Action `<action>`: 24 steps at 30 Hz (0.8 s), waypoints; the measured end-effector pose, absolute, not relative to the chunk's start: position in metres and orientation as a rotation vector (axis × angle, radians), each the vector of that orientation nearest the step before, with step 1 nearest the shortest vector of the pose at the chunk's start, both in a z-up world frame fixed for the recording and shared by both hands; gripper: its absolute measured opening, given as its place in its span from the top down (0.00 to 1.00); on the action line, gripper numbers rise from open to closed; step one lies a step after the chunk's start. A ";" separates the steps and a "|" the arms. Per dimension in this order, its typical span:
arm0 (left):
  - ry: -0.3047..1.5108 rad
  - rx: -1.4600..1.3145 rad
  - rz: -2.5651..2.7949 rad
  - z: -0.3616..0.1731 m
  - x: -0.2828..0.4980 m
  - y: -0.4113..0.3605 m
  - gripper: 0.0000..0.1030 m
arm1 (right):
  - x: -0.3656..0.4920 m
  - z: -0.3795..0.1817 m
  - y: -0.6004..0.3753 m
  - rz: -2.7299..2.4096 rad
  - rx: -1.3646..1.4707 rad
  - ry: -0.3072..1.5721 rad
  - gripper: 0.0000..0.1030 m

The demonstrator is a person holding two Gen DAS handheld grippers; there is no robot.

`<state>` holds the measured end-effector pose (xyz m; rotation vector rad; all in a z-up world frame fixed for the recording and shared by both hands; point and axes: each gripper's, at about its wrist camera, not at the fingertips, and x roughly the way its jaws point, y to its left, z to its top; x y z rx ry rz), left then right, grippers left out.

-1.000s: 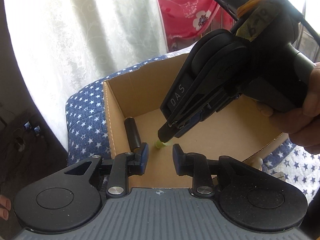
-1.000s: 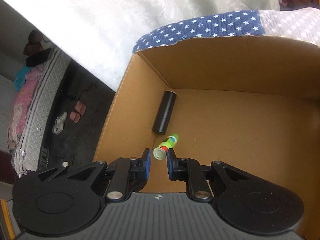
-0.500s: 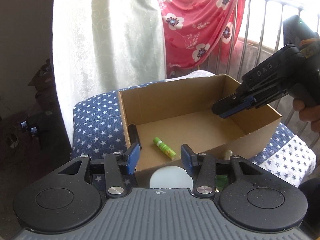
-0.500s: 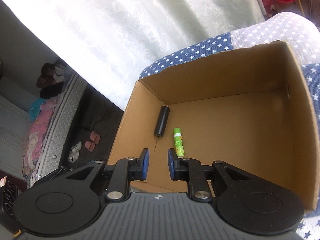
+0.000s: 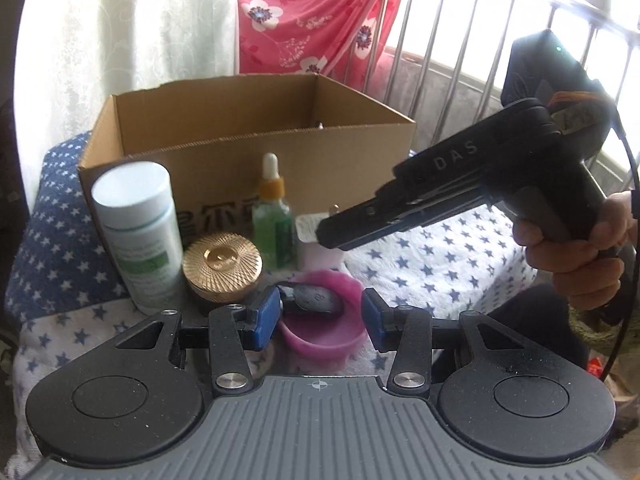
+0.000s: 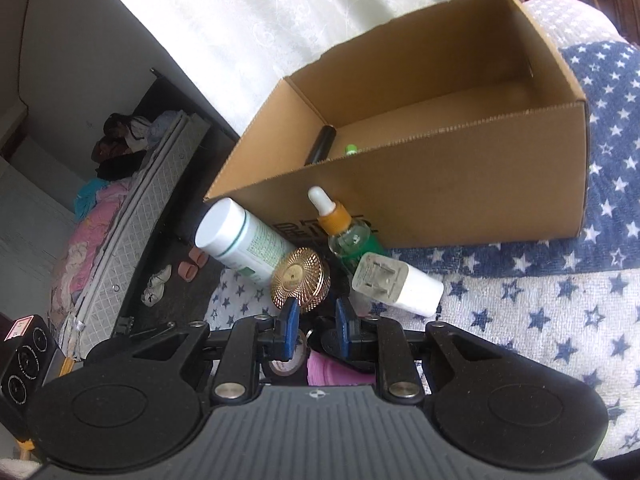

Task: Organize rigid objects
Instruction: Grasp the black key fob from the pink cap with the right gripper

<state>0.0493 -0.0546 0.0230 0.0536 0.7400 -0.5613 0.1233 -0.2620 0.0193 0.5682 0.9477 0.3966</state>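
Both grippers hang over the small things grouped in front of the cardboard box (image 6: 460, 196). Left gripper (image 5: 319, 318) has its blue pads spread wide and grips nothing; between and just beyond them sits a pink bowl (image 5: 324, 336) with a dark object (image 5: 312, 300) lying in it. Right gripper (image 6: 317, 330) has its pads parted by a narrow gap, nothing between them, and hovers near a round gold lid (image 6: 301, 280); seen from the left wrist it reaches in from the right, held in a hand (image 5: 580, 256).

Standing by the box's near wall are a white bottle (image 5: 138, 228) with a green label, a dropper bottle (image 5: 272, 216) of green liquid with an orange collar, and a white plug adapter (image 6: 396, 286) lying on its side. Inside the box lie a black cylinder (image 6: 320, 144) and a green tube (image 6: 351, 149), near the left wall. Everything rests on a star-patterned blue and white cover (image 6: 560, 312).
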 end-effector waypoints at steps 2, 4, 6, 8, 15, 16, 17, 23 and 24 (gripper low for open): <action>0.757 0.064 -0.526 0.014 0.050 -0.062 0.57 | 0.124 0.009 -0.260 0.392 0.579 0.964 0.79; 0.764 0.070 -0.498 0.010 0.052 -0.064 0.57 | 0.122 0.003 -0.260 0.405 0.612 0.970 0.79; 0.783 0.068 -0.486 0.004 0.055 -0.060 0.57 | 0.119 -0.002 -0.261 0.417 0.630 0.964 0.79; 0.800 0.065 -0.490 0.000 0.056 -0.058 0.57 | 0.120 -0.004 -0.260 0.422 0.630 0.947 0.79; 0.798 0.087 -0.467 -0.004 0.063 -0.061 0.57 | 0.134 -0.018 -0.254 0.445 0.633 0.976 0.79; 0.795 0.099 -0.456 -0.005 0.064 -0.063 0.57 | 0.134 -0.020 -0.253 0.450 0.634 0.980 0.79; 0.793 0.107 -0.450 -0.006 0.066 -0.065 0.57 | 0.134 -0.021 -0.253 0.456 0.637 0.984 0.79; 0.783 0.130 -0.453 -0.008 0.071 -0.070 0.56 | 0.129 -0.025 -0.256 0.484 0.680 0.995 0.79; 0.783 0.131 -0.456 -0.009 0.072 -0.070 0.56 | 0.128 -0.025 -0.258 0.484 0.697 0.996 0.79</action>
